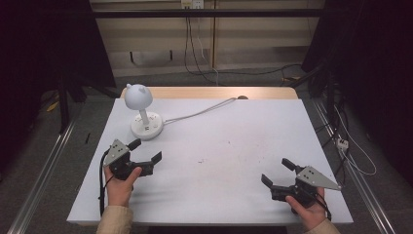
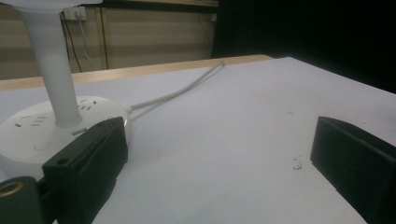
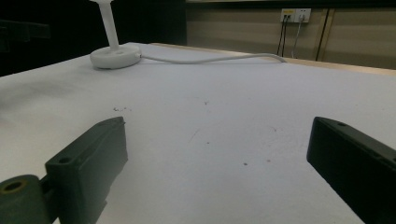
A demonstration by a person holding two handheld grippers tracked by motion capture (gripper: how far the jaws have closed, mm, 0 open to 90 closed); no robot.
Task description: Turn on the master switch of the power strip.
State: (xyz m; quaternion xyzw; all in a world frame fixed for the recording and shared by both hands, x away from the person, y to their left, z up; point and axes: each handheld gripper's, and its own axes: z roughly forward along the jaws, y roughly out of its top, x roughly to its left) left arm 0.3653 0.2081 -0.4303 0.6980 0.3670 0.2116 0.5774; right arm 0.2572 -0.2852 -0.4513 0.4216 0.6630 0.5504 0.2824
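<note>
Desk lamp [image 1: 142,113], white with a round dome shade, a slim stem and a disc base that carries socket slots, stands at about ten o'clock on the table [image 1: 234,146], its white cord [image 1: 199,113] trailing off toward the far edge at twelve. Your left gripper [image 1: 147,150] sits just at six o'clock of that base, near it but not touching, with its jaws spread wide and empty; in the left gripper view the base [image 2: 42,135] lies right behind the left-hand jaw and the stem [image 2: 53,74] rises above it. Your right gripper [image 1: 275,171] rests well apart at about four o'clock on the table, jaws likewise spread with nothing between them, and its own view looks across the bare surface to the lamp [image 3: 114,53] far off. This reads as the approach stage, before any contact. Your next move likely calls for easing the left gripper forward toward eleven o'clock and centring the spread jaws on the stem or the base rim, keeping clear of the cord, so that the lamp does not tip.
</note>
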